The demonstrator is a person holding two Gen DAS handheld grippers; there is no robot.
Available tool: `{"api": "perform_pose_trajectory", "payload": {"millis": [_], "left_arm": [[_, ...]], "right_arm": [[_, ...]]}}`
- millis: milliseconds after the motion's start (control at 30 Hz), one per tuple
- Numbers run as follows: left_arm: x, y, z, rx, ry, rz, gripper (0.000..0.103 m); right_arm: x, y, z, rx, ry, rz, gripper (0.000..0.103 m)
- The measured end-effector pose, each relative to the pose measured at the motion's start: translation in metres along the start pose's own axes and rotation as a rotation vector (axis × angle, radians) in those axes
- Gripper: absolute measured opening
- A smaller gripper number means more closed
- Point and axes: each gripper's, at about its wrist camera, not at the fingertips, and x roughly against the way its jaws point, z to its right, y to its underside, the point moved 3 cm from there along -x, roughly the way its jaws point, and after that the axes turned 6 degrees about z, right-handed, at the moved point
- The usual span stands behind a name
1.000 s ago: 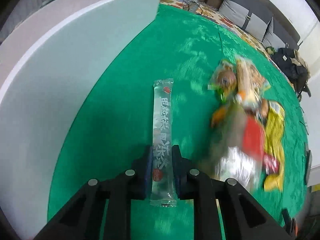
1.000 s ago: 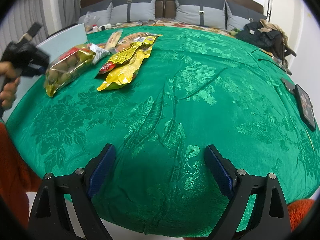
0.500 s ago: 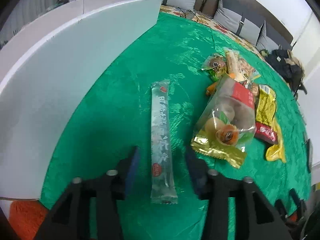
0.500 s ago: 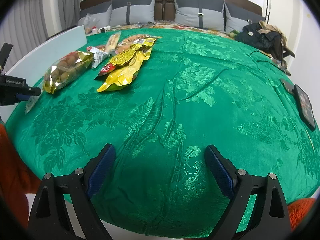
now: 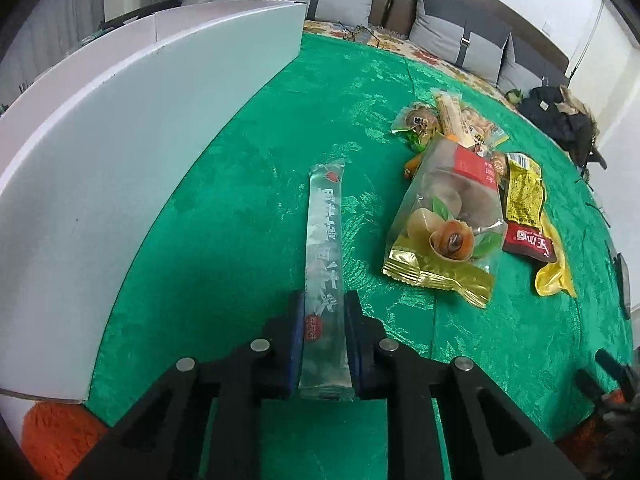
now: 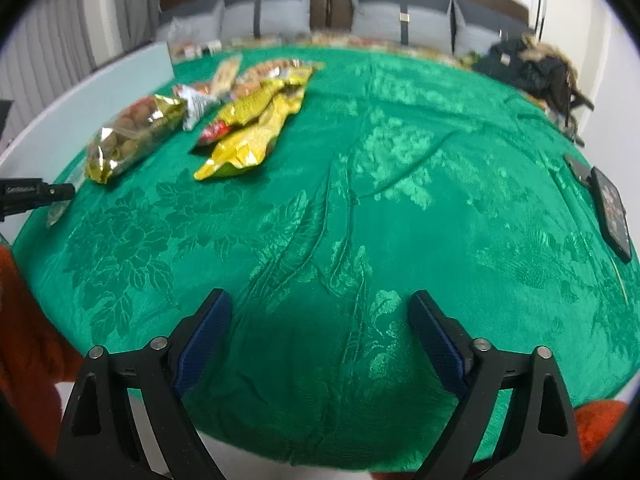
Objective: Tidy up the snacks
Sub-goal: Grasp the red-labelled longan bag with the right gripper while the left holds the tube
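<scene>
My left gripper [image 5: 323, 312] is shut on the near end of a long clear snack stick [image 5: 324, 240] with white lettering; the stick lies along the green cloth [image 5: 248, 184], pointing away. A clear and gold bag of dried fruit [image 5: 448, 220] lies to its right, then a yellow packet [image 5: 524, 200] and small snacks [image 5: 440, 120] behind. My right gripper [image 6: 320, 320] is open and empty above the cloth's near edge. The gold bag [image 6: 132, 136] and yellow packets [image 6: 256, 128] show at the far left in the right wrist view.
A white board or box wall [image 5: 120, 128] stands along the cloth's left side. A dark phone [image 6: 612, 212] lies at the right edge. A black bag [image 6: 532, 64] and grey cushions [image 6: 264, 12] are at the back.
My left gripper opened around the stick half a second ago and has closed on it again. The dried fruit bag now lies still on the cloth. The right gripper barely moved.
</scene>
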Motion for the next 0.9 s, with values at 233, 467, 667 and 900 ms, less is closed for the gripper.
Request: {"api": "perform_pose_trajectory", "payload": {"millis": [233, 467, 667, 900], "left_arm": [[0.001, 0.003, 0.004, -0.033, -0.019, 0.028, 0.019], [0.003, 0.005, -0.001, -0.021, -0.01, 0.027, 0.019], [0.002, 0.001, -0.009, 0.018, 0.017, 0.018, 0.019], [0.006, -0.003, -0.015, 0.071, 0.085, 0.033, 0.019]], "right_arm": [[-0.004, -0.112, -0.086, -0.141, -0.233, -0.066, 0.092], [-0.086, -0.163, -0.169, -0.14, -0.084, -0.243, 0.092], [-0.107, -0.14, -0.188, 0.006, 0.006, -0.319, 0.09], [-0.079, -0.133, -0.143, -0.066, -0.146, -0.29, 0.054]]}}
